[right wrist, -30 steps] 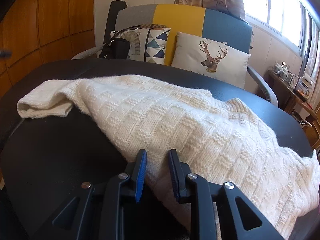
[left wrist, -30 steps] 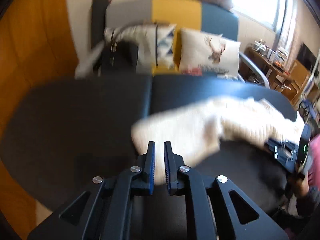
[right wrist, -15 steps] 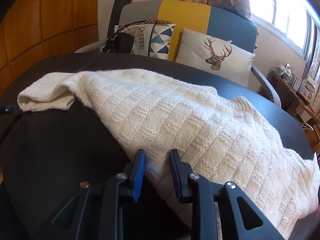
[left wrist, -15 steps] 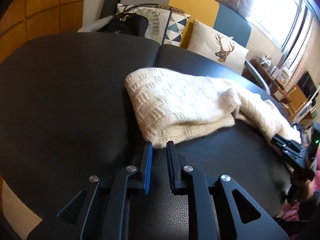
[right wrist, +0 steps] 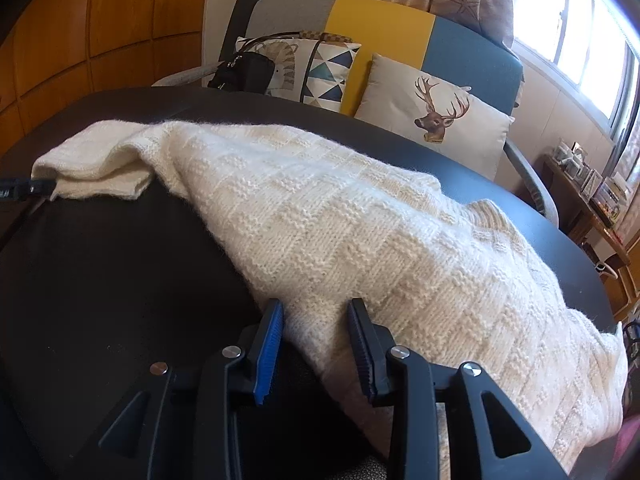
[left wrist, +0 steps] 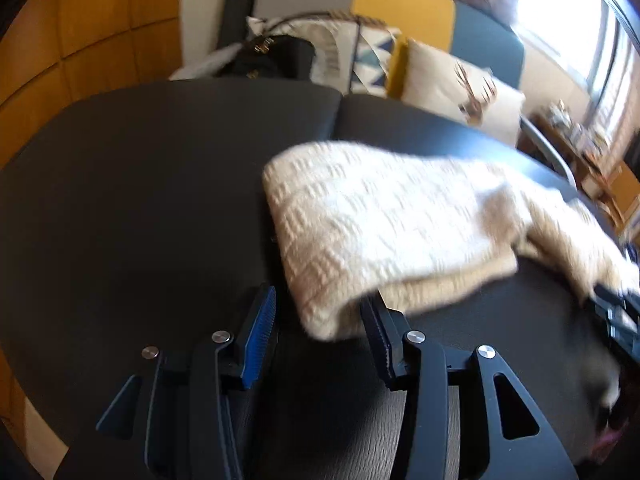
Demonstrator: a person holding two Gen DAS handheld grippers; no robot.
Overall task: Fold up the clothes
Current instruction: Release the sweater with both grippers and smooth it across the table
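Left wrist view: left gripper [left wrist: 320, 320] jaws opening, wide apart; folded corner of cream knit sweater [left wrist: 380, 224] lies loose between them on the black table [left wrist: 140, 200], not pinched.

Right wrist view: right gripper [right wrist: 316, 332] jaws opening, sweater edge [right wrist: 320, 320] between, pads easing off. Risk: the thick knit may spring back and undo the fold.

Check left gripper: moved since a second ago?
Yes. The left gripper has dropped toward the black table, which now fills more of its view; sofa sits higher. Its jaws are opening around the sweater corner.
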